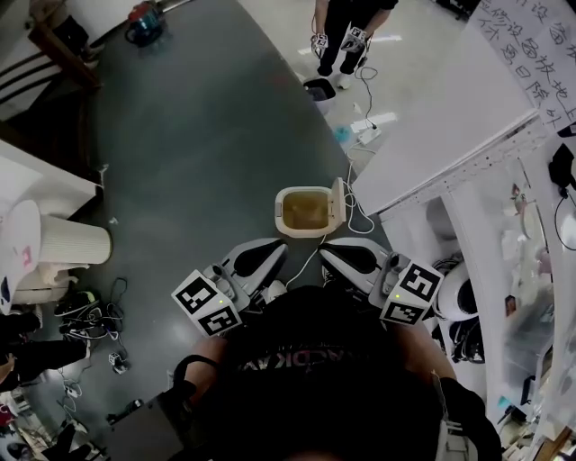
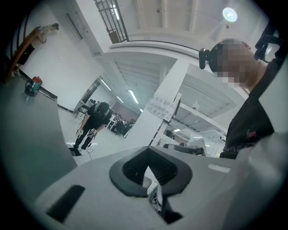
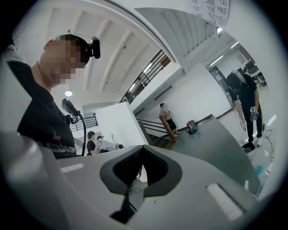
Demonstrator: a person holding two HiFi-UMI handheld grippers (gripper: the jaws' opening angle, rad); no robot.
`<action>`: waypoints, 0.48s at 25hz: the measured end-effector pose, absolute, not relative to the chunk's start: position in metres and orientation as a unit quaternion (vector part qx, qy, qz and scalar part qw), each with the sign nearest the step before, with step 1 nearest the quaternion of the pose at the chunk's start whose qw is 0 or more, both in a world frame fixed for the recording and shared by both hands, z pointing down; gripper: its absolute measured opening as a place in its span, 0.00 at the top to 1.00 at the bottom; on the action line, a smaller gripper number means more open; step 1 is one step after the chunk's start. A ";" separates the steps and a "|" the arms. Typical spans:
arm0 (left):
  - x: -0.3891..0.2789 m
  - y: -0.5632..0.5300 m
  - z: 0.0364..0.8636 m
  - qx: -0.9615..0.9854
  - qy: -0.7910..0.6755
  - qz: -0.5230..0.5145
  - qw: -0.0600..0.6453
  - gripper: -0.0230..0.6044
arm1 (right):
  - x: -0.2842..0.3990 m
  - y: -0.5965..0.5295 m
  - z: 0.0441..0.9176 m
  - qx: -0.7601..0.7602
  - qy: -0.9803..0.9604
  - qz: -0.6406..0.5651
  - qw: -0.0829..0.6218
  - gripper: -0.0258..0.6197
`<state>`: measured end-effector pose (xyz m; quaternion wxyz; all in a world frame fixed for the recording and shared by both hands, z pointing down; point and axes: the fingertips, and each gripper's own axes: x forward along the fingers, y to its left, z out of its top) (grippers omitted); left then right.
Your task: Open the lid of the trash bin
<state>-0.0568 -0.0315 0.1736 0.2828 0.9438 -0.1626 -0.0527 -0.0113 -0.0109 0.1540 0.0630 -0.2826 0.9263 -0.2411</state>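
Head view, steeply down: small cream trash bin (image 1: 304,211) on the dark grey surface (image 1: 180,162), lid (image 1: 339,202) tipped up and standing along the bin's right edge, yellowish inside laid bare. Just short of the bin, left claw (image 1: 277,247) and right claw (image 1: 328,253) side by side, tips towards it, touching neither bin nor lid. Left gripper view: jaws pressed together, nothing gripped. Right gripper view: likewise closed and empty. Beside the bin's right edge, a white cable (image 1: 358,214) looping over the surface. Further off, a person (image 1: 346,27) in dark clothes, standing. To the right, a white pillar with a handwritten paper notice (image 1: 531,45).
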 end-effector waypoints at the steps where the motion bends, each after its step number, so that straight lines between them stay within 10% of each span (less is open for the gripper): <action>1: -0.056 -0.032 0.174 0.944 -0.162 -0.051 0.282 0.96 | -0.011 -0.011 0.155 -0.282 0.926 -0.242 0.062 0.95; 12: -0.044 -0.032 0.178 0.946 -0.150 -0.045 0.285 0.96 | -0.003 -0.014 0.160 -0.287 0.922 -0.253 0.061 0.95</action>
